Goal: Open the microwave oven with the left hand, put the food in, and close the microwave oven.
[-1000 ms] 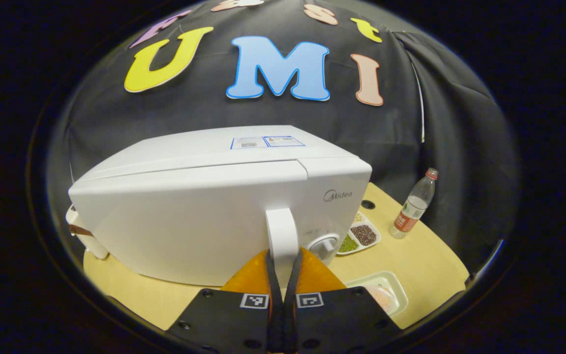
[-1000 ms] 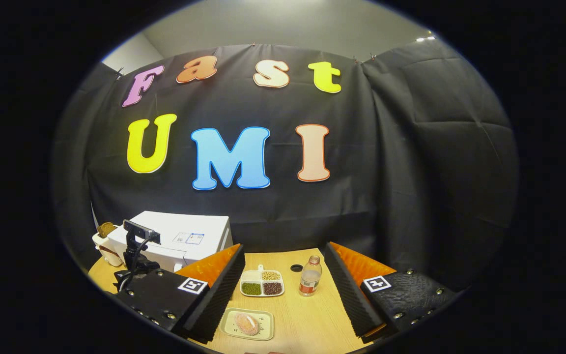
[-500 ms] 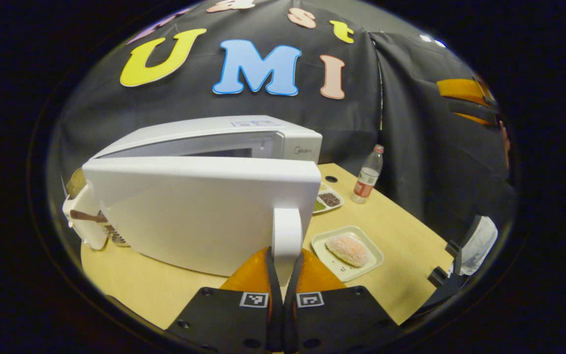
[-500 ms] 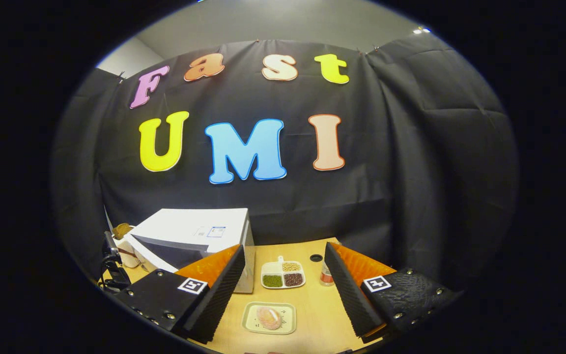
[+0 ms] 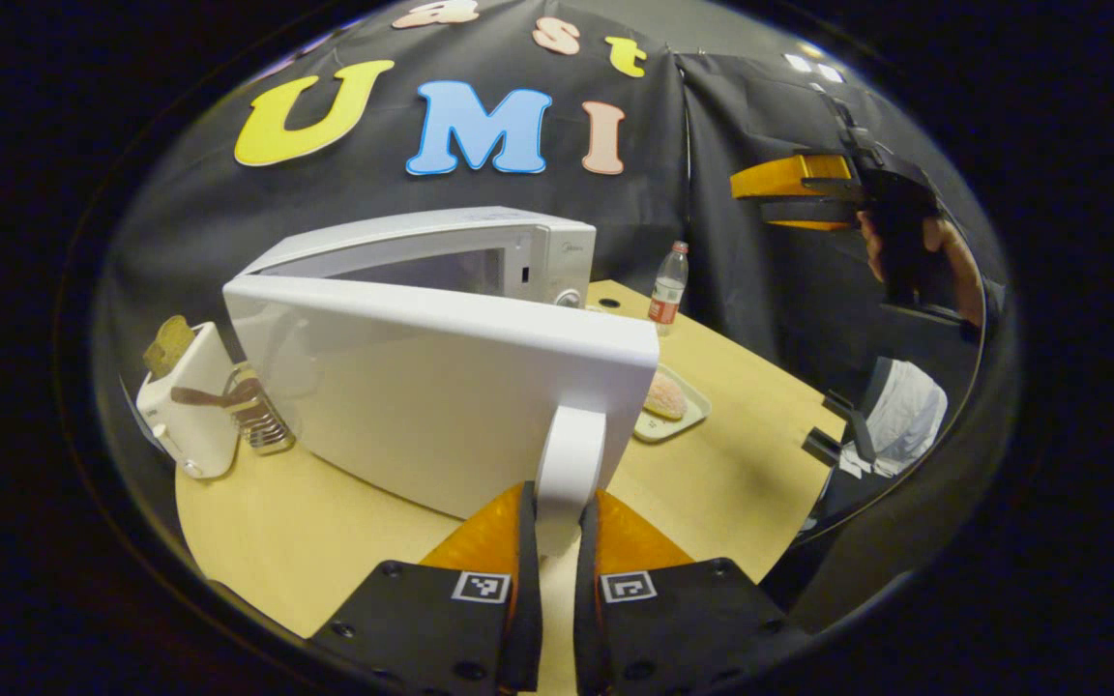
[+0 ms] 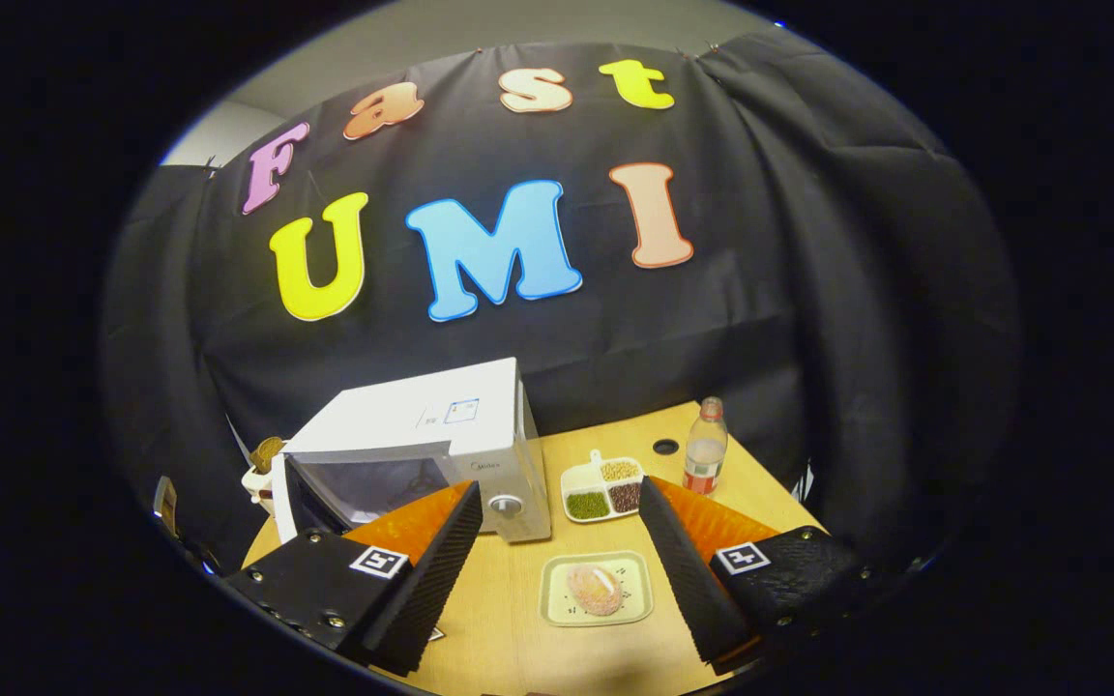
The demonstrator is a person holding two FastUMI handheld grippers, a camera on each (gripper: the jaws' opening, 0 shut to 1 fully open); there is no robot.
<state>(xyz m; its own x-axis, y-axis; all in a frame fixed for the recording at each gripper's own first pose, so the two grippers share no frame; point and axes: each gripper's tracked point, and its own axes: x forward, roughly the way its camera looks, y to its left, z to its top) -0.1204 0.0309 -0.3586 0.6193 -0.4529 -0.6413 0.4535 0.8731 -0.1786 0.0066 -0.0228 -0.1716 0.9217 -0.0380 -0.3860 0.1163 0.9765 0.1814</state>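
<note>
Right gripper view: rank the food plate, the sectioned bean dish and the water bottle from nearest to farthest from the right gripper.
1. Food plate, on the table between the right gripper's open fingers, nearest.
2. Sectioned bean dish, behind the plate, beside the microwave.
3. Water bottle, farthest, toward the back right of the table, near the cloth wall.
</note>
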